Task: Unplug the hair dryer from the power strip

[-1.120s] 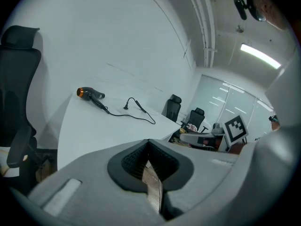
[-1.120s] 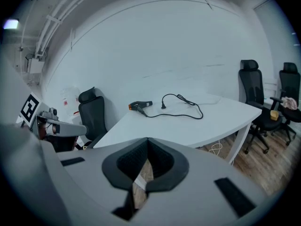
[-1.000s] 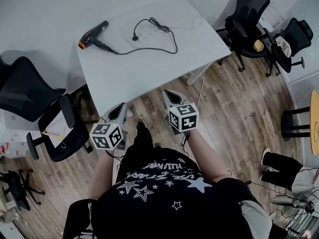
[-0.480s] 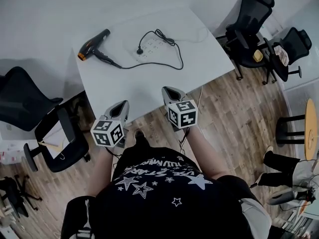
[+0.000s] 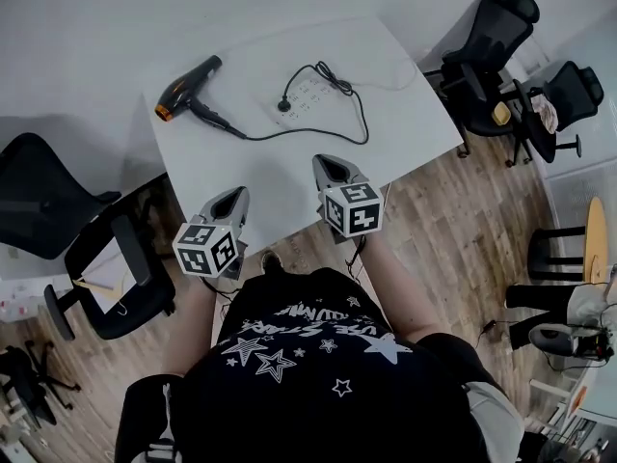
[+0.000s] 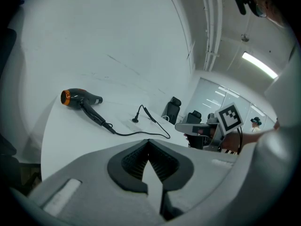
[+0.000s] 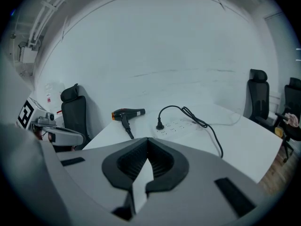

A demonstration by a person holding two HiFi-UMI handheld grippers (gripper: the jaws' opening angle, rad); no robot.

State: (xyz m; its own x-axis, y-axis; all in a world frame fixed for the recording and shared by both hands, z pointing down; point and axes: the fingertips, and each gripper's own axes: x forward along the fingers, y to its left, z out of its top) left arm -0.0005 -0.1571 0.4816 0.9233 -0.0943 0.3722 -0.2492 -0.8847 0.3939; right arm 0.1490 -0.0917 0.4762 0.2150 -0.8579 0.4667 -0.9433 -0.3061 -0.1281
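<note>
My left gripper is clenched on nothing: in the left gripper view its jaws meet tip to tip with only air between the dark pads. My right gripper is the same, jaws pressed together and empty in its own view. Both hover on my side of the power strip, well apart from it, above the near edge of the white table. The right one is nearer to the strip than the left, and neither touches anything.

The power strip lies flat on the table, white on white and hard to make out. At its left end the black plug stands upright on it, and in the right gripper view it looks seated in a socket. From the plug the black cord rises over the strip, bunches in a small kink beyond it, bends round the strip's right side and runs back to the left on my side of the strip.

The cord ends at the hair dryer, which lies on its side left of the strip, well apart from it, its orange end pointing away from the strip.

Black office chairs stand right of the strip, off the table's corner.
</note>
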